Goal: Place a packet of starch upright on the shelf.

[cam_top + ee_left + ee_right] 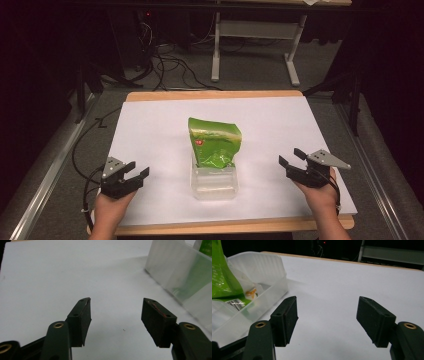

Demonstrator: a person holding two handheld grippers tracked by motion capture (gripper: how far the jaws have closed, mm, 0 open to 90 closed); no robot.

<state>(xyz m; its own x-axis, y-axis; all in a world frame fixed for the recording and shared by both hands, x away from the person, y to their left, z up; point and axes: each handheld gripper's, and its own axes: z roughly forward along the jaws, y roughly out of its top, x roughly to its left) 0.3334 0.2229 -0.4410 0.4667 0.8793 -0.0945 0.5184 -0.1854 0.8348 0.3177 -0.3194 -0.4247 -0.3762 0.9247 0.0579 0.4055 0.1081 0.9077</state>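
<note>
Near the front edge of the white worktop (150, 130), the left gripper (131, 176) and the right gripper (291, 158) rest at either side, each with its black jaws spread wide and nothing between them. Between them, a little farther in, stands the clear, ribbed plastic tub (215, 182), and the crinkled green foil snack bag (215, 142) stands upright in its far end, leaning toward the back edge. To do this well, I judge one gripper should pin the tub's wall while the other pinches the bag's top fold, since the thin foil will likely slip or tip the light tub otherwise.
</note>
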